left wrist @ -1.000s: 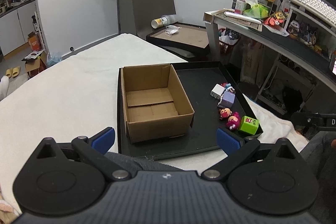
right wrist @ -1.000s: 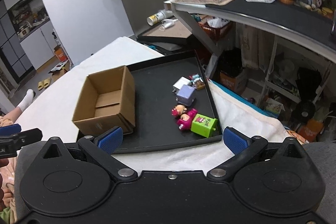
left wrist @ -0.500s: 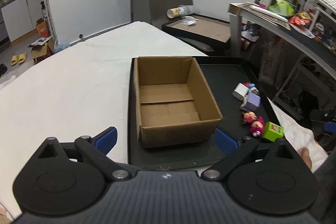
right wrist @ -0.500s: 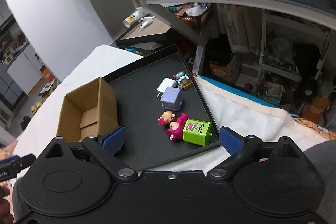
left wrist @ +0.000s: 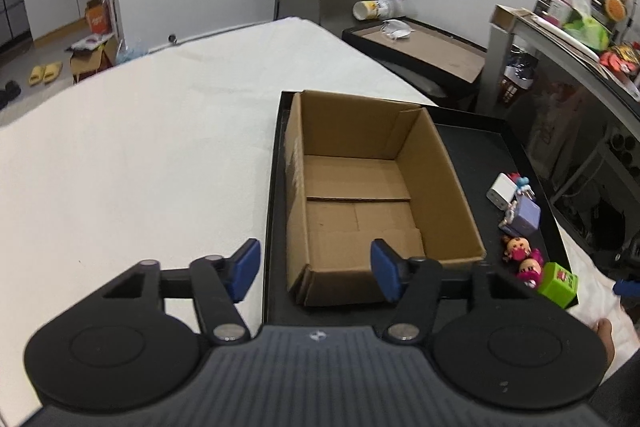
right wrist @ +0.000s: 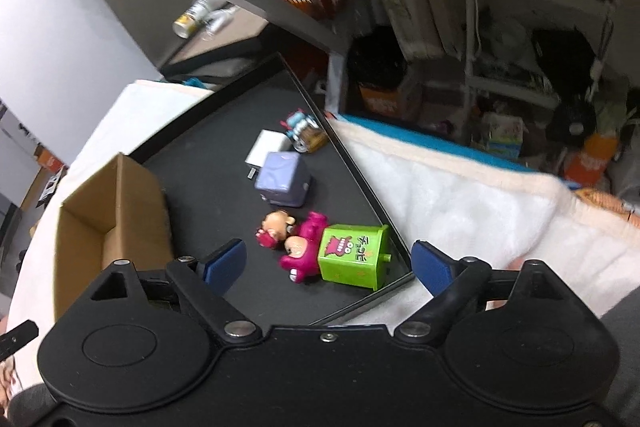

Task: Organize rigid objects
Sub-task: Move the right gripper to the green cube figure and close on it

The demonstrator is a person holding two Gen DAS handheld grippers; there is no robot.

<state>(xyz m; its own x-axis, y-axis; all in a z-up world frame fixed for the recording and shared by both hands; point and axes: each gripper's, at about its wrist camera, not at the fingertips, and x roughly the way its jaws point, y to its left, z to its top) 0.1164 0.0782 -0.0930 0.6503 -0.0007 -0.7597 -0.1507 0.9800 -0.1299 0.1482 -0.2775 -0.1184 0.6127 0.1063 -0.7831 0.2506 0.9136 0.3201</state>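
An open, empty cardboard box (left wrist: 372, 187) stands on the left part of a black tray (left wrist: 484, 151). On the tray's right side lie a green cube (right wrist: 354, 257), a pink doll figure (right wrist: 300, 247), a lilac cube (right wrist: 282, 179), a white charger (right wrist: 264, 151) and a small toy (right wrist: 302, 129). My left gripper (left wrist: 314, 269) is open and empty, just in front of the box's near wall. My right gripper (right wrist: 330, 263) is open and empty, its fingers either side of the green cube and pink figure, above them.
The tray (right wrist: 224, 115) lies on a white cloth-covered surface (left wrist: 140, 155). A grey desk edge (right wrist: 280, 11) with cluttered shelves stands to the right. A second black tray (left wrist: 424, 45) with a cup (left wrist: 370, 9) stands behind. The right gripper's tip (left wrist: 628, 285) shows at the left view's right edge.
My left gripper has moved forward toward the box. My right gripper has moved forward and down over the green cube and pink figure. Both stay open.
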